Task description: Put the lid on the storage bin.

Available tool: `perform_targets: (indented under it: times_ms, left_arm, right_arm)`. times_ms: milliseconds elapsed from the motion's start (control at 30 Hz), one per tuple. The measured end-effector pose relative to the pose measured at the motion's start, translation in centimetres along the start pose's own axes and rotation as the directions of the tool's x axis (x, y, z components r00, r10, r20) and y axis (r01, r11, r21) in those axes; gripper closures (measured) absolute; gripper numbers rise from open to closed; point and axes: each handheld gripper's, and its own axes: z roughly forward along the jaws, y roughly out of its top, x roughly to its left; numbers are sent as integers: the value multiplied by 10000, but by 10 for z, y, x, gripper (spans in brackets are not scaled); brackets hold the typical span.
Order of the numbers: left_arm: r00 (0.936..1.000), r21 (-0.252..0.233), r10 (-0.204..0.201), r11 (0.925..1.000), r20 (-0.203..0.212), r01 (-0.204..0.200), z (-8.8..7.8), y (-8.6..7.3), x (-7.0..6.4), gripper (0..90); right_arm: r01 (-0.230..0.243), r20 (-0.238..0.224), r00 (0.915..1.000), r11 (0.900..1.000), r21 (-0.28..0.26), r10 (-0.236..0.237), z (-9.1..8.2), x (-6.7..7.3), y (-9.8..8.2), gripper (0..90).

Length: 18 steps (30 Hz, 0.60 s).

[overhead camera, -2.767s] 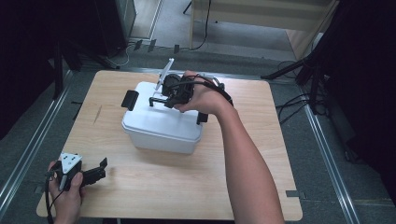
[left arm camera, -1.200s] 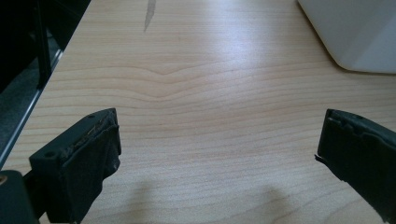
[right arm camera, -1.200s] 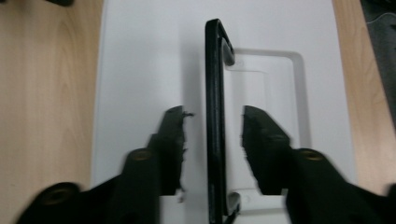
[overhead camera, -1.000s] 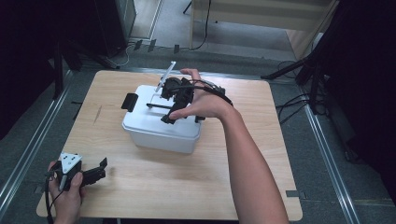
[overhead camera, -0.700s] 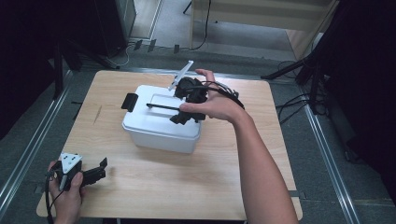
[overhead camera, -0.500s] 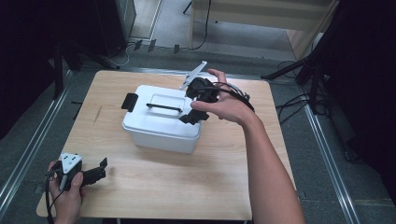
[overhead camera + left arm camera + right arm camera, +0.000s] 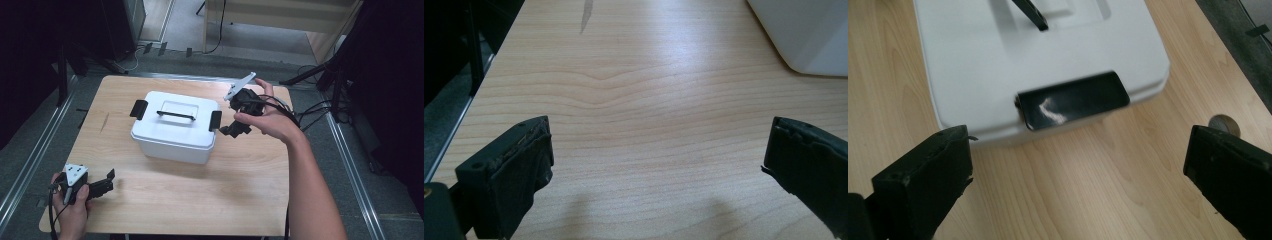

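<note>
A white lidded plastic box point(image 7: 172, 129) with a black top handle point(image 7: 176, 115) and a black latch at each end stands in the middle of the wooden table point(image 7: 240, 190). My right gripper point(image 7: 231, 130) hovers open just off the box's right end, its jaws pointing at the right latch point(image 7: 215, 120). In the right gripper view that latch point(image 7: 1073, 100) lies flat against the box point(image 7: 973, 60) between my wide-apart jaws. My left gripper point(image 7: 107, 181) rests open near the table's front left corner, and the box's corner point(image 7: 804, 35) shows far ahead of it.
The left latch point(image 7: 138, 108) sits at the box's other end. A round metal insert point(image 7: 1224, 125) is set in the tabletop near the right jaw. Metal rails run along both sides of the table, and cables and stands lie on the floor at the back right.
My right gripper has left the top of the box, moved right and come down beside its right end. The left gripper has stayed still.
</note>
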Motion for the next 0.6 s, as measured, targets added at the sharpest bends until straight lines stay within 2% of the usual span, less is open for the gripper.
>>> perform_targets:
  times_ms: [300, 600]
  left_arm:
    - [10000, -13, -7, 10000, -17, 7, 0, 0, 0, 2]
    - [10000, -27, -35, 10000, -16, 35, 0, 0, 0, 2]
  right_arm:
    - [-295, 277, 9992, 9994, 156, 291, -5, -4, -34, 0]
    - [-709, 502, 9963, 9974, 112, 702, 3, -3, -68, 0]
